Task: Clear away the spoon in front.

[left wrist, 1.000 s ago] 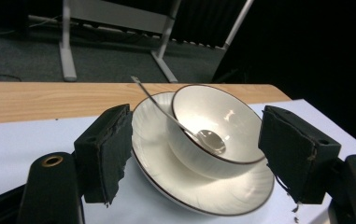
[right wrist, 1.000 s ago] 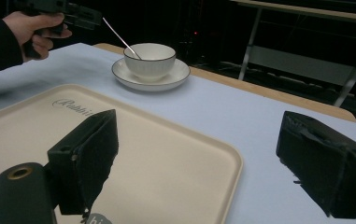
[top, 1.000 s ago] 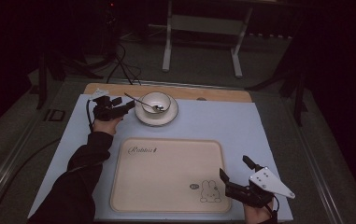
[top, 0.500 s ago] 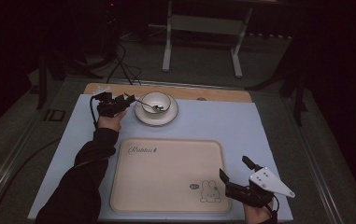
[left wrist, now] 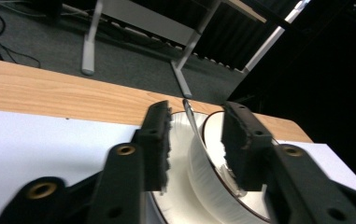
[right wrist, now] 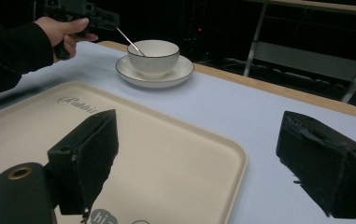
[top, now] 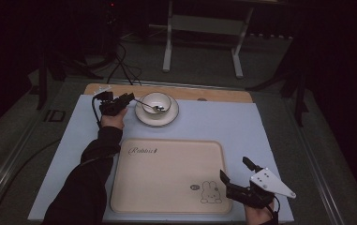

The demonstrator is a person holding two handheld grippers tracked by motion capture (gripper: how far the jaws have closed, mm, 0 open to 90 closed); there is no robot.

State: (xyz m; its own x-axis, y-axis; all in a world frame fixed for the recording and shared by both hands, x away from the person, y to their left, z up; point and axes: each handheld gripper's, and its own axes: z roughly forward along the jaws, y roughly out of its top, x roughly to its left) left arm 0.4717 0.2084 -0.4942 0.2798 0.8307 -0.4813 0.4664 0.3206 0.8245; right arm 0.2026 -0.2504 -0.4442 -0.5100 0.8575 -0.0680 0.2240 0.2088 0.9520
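A white cup point(top: 157, 101) stands on a white saucer point(top: 143, 117) at the table's far side, with a metal spoon point(top: 143, 102) leaning out of it to the left. My left gripper point(top: 128, 97) reaches the spoon from the left. In the left gripper view the spoon handle point(left wrist: 190, 119) rises between the jaws of the left gripper point(left wrist: 196, 135), which have just been closing; a gap shows on both sides of it, in front of the cup point(left wrist: 203, 168). My right gripper point(top: 234, 168) rests open at the near right, by the corner of the beige tray point(top: 167, 173).
The tray point(right wrist: 157, 140) with a rabbit print lies on a pale blue mat point(top: 223, 122), near the middle. A wooden strip point(top: 213, 93) runs along the table's far edge. Beyond it are metal stand legs point(top: 169, 47) and cables on a dark floor.
My left gripper has moved farther away and slightly right, up to the spoon handle, and its jaws have narrowed. The right gripper has stayed still.
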